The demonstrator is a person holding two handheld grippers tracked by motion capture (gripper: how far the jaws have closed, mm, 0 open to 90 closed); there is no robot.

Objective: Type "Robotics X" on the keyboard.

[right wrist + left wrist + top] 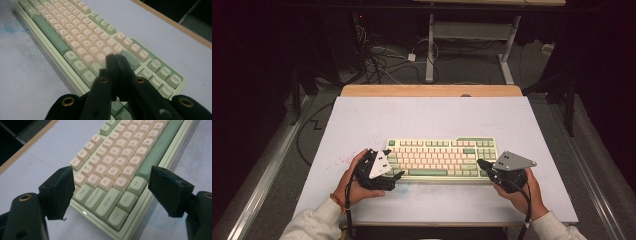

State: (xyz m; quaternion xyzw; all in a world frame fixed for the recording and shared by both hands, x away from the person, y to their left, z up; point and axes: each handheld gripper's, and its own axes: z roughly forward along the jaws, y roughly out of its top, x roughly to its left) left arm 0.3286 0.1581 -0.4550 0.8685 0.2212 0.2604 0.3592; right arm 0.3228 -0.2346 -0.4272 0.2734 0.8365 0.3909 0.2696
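High view shows the keyboard [442,159] on the table's [362,120] near half, left gripper [398,174] wide open and empty at its left end, right gripper [480,163] closed, empty, over its right end.

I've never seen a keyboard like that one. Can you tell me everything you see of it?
The keyboard lies flat near the table's front edge. Its pale green case looks plastic, with cream letter keys and green spacebar, Shift and Ctrl keys. The left gripper stands open at its left end, apparently without touching; the right gripper, shut, hovers over its right end.

Pale grey sleeves, an orange wristband — black tools with brass-ringed screw holes, grey three-cornered plates.
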